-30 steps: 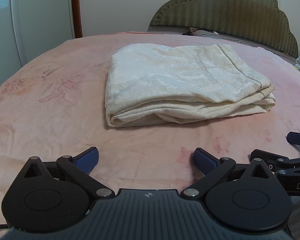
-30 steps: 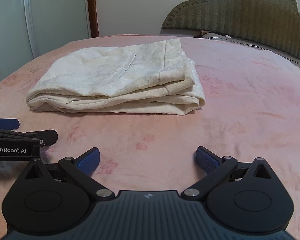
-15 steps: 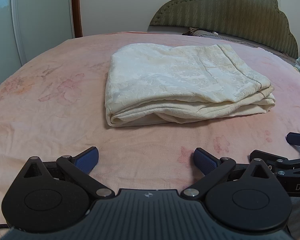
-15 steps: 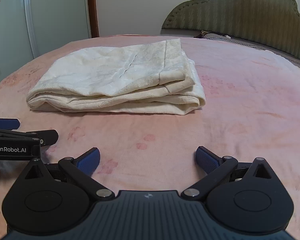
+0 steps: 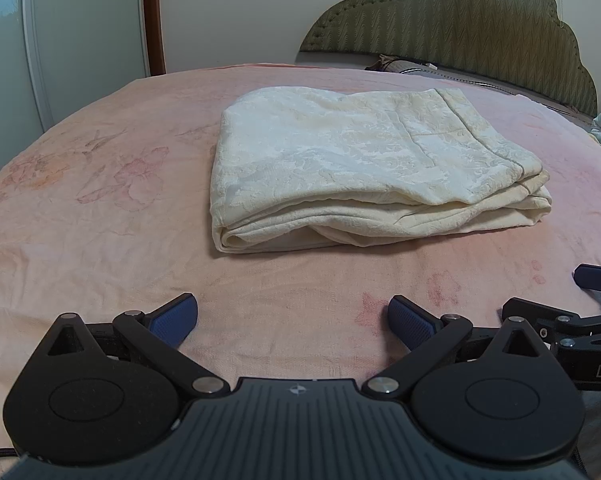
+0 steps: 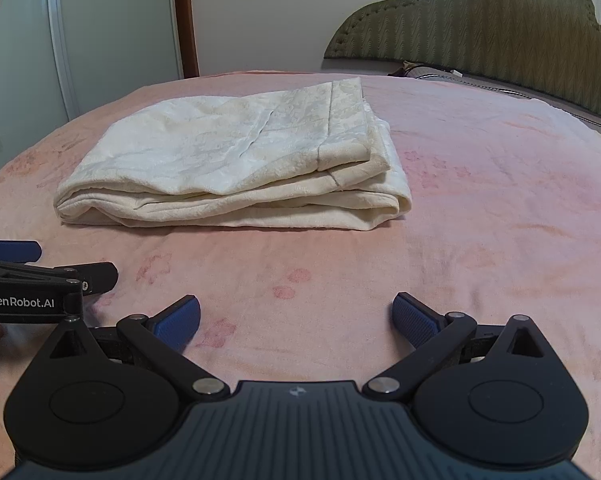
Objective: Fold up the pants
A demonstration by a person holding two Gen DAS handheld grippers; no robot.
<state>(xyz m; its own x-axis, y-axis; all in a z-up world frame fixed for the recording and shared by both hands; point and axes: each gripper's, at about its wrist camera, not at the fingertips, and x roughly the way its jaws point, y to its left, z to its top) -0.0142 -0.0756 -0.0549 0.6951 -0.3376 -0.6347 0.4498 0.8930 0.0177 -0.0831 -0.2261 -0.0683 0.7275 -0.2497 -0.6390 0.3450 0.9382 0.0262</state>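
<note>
Cream pants (image 5: pixel 364 168) are lying folded on the bed (image 5: pixel 100 208); left gripper (image 5: pixel 292 320) and right gripper (image 6: pixel 296 320) are gaping empty before them, each showing the other's cut-off edge.

Almost no change is seen. In the left wrist view, the folded pants (image 5: pixel 364 172) are shown a touch lower in the frame, near its centre. In the right wrist view, no shift can be made out.
</note>
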